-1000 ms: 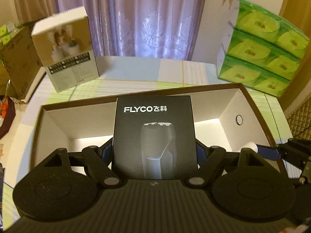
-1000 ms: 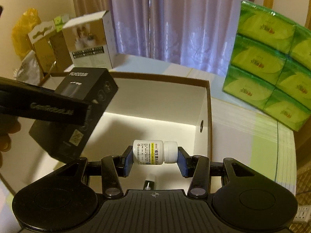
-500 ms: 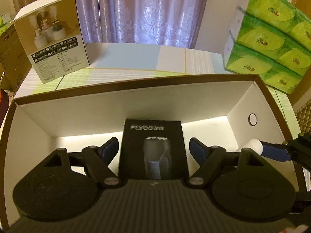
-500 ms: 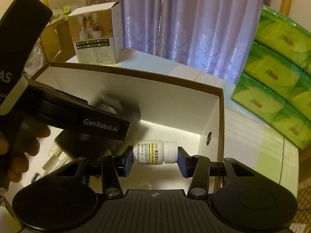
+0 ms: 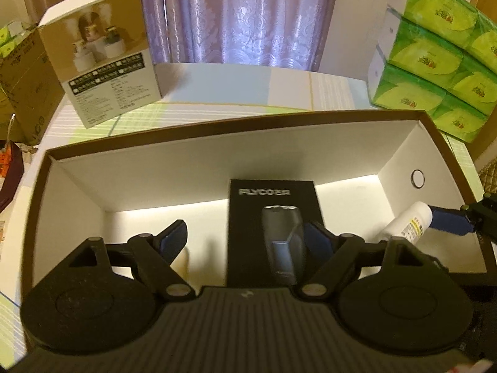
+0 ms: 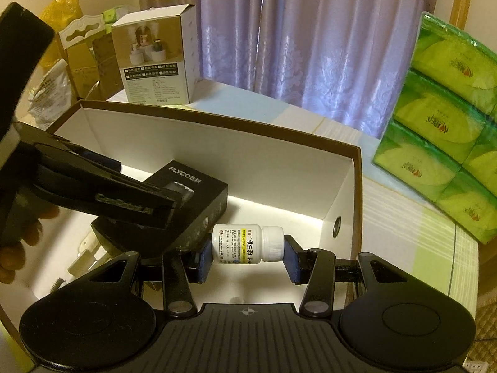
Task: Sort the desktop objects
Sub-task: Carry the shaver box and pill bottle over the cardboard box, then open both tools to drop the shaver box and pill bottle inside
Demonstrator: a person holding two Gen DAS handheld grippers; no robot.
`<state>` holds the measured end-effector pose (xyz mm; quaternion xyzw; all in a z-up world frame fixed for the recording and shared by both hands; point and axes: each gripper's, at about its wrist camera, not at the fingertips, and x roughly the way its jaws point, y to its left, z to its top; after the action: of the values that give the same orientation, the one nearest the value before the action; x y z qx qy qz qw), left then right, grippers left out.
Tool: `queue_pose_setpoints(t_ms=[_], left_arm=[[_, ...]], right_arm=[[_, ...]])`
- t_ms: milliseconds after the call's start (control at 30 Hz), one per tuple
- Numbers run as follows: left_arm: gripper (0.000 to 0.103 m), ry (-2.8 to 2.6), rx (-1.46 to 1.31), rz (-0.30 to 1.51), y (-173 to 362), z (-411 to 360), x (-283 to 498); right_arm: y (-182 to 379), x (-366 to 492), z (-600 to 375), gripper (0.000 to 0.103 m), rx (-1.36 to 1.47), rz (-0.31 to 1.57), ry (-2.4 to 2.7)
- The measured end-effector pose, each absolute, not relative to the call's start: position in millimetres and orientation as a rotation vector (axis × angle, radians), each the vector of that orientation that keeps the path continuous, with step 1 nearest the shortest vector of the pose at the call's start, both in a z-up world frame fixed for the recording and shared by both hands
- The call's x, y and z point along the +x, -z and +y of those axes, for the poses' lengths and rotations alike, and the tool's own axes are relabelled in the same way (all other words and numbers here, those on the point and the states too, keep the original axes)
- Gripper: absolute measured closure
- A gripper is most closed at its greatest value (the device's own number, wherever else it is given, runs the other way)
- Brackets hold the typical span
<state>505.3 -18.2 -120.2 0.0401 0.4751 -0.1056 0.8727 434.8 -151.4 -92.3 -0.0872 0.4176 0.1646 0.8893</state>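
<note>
The right hand-held gripper is clamping a white pill bottle sideways, cap toward 3 o'clock, hanging inside the large open box near its right wall. The left hand-held gripper is standing with its jaws spread apart, empty, over the black shaver box lying flat on the box floor. To place the bottle well, I judge it is worth lowering it to the bare floor at 3 o'clock of the shaver box before letting go, so it is not dropping and rolling. The floor directly beneath the bottle is hidden behind the gripper body, small items at 9 o'clock in the right view are too indistinct to name, and the bottle label is unreadable.
</note>
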Motion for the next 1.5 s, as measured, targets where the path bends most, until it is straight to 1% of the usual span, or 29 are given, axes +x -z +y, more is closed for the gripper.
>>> queue_pose_setpoints(t_ms=[167, 200, 267, 300, 333, 400, 467, 733, 933, 1333, 1500], left_arm=[[0.02, 0.204, 0.088, 0.984, 115.5, -7.6, 504.1], [0.019, 0.201, 0.09, 0.983, 114.9, -5.9, 503.7], [0.019, 0.197, 0.097, 0.982, 113.7, -3.2, 502.7], [0.019, 0.196, 0.101, 0.981, 113.0, -1.9, 501.7], [0.018, 0.197, 0.105, 0.981, 112.5, -1.0, 500.5], [0.015, 0.195, 0.117, 0.976, 110.7, 0.4, 497.4], [0.014, 0.196, 0.129, 0.969, 108.4, 0.5, 493.8], [0.013, 0.218, 0.156, 0.948, 95.8, 2.5, 475.3], [0.01, 0.216, 0.154, 0.932, 83.8, 8.8, 460.7], [0.008, 0.207, 0.149, 0.902, 55.8, 20.7, 428.1], [0.008, 0.201, 0.147, 0.883, 44.3, 24.0, 411.2]], right_arm=[[93.5, 437.0, -147.6, 0.059, -0.193, 0.83, -0.349], [93.4, 437.4, -147.5, 0.057, -0.193, 0.825, -0.347], [92.3, 436.4, -148.2, 0.047, -0.19, 0.812, -0.348], [91.4, 435.4, -148.9, 0.036, -0.188, 0.808, -0.354], [90.2, 434.0, -149.2, 0.033, -0.188, 0.803, -0.355], [87.0, 431.0, -150.5, 0.032, -0.185, 0.8, -0.359], [84.8, 428.1, -152.4, 0.03, -0.173, 0.802, -0.364], [76.6, 410.0, -157.0, 0.015, -0.134, 0.804, -0.373], [68.6, 396.7, -159.0, 0.009, -0.108, 0.796, -0.37], [51.0, 372.2, -163.4, 0.002, -0.064, 0.778, -0.364], [41.0, 357.3, -164.0, 0.002, -0.057, 0.759, -0.366]])
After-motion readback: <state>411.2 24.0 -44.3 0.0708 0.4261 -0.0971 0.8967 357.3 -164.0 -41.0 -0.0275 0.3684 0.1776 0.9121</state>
